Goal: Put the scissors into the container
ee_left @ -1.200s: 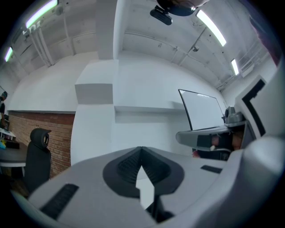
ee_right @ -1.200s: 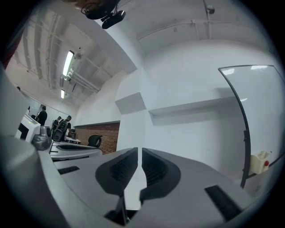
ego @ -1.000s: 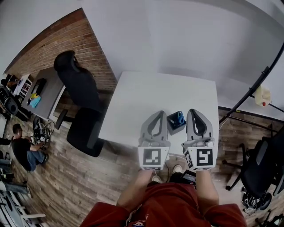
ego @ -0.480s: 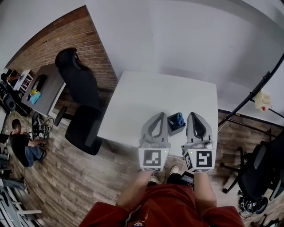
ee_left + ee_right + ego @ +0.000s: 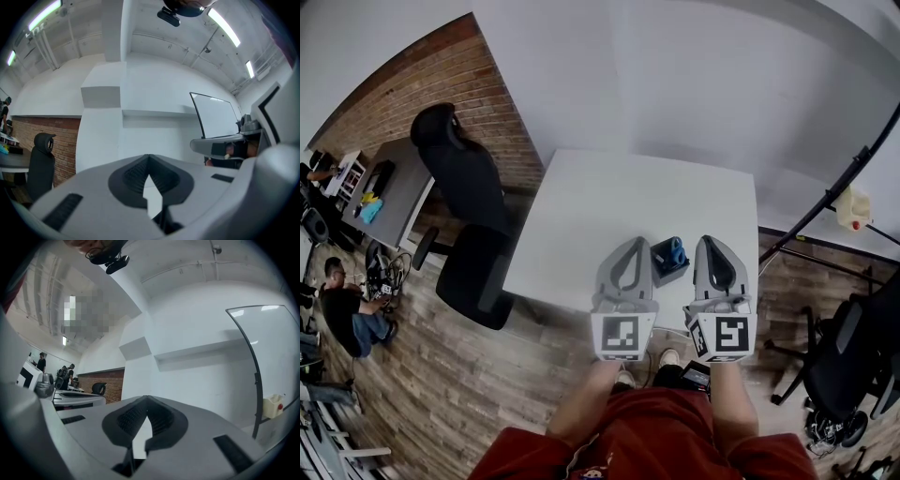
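Head view with both gripper views. I held the left gripper (image 5: 630, 244) and the right gripper (image 5: 713, 242) side by side over the near edge of the white table (image 5: 619, 192), both pointing roughly level. Each gripper view showed its jaws closed tip to tip, with nothing between the pads. The scissors (image 5: 679, 251) stood in the dark container (image 5: 667, 271) with their blue handles uppermost. The container sat on the table between the two grippers, close to the near edge. From above I could not tell whether either gripper touched it. I judged the placing to be done, so the step in hand was simply to leave the container undisturbed. To do that well, I would have drawn each gripper straight back or up rather than sideways, because a sideways nudge could tip the container or push it off the edge. Surroundings: a black office chair (image 5: 467, 216) stood beside the table's left side, with a grey desk (image 5: 398, 192) beyond it and a person sitting on the floor (image 5: 347, 319) well apart. A black stand pole (image 5: 839, 192) bearing a pale canister (image 5: 853, 206) rose to the right. None of these obstructed the table top, which held nothing else.
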{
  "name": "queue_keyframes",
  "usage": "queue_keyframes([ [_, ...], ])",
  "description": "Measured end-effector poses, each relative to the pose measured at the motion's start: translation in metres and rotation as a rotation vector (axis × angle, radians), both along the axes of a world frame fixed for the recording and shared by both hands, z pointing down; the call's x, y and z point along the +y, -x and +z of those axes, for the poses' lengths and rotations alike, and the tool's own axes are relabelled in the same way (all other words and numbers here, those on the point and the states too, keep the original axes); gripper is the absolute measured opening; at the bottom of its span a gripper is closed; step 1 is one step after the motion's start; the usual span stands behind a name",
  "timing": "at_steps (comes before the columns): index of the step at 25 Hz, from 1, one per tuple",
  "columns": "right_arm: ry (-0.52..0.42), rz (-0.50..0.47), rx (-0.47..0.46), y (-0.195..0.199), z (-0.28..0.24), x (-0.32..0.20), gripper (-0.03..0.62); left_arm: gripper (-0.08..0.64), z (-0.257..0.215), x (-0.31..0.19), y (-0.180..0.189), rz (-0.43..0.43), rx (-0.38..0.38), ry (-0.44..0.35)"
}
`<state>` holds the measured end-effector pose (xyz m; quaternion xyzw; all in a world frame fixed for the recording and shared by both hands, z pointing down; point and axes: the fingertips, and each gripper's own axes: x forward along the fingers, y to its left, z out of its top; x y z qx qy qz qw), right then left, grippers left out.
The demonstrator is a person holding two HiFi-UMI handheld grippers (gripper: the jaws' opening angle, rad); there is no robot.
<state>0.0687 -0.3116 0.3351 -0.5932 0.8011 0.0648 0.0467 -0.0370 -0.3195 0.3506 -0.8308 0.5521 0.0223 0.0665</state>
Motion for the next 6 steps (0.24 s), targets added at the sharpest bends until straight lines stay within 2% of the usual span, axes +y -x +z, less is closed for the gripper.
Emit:
queue_keyframes([
  [3,0.001,0.004,-0.003,-0.0012,0.0,-0.0032,0.009,0.011,-0.0012,-0.0027,-0.0004,0.0,0.015,0.001],
  [6,0.002,0.008,0.001,-0.0013,0.001,-0.006,0.009,0.011,0.0009,-0.0058,-0.0015,0.014,-0.018,-0.013],
])
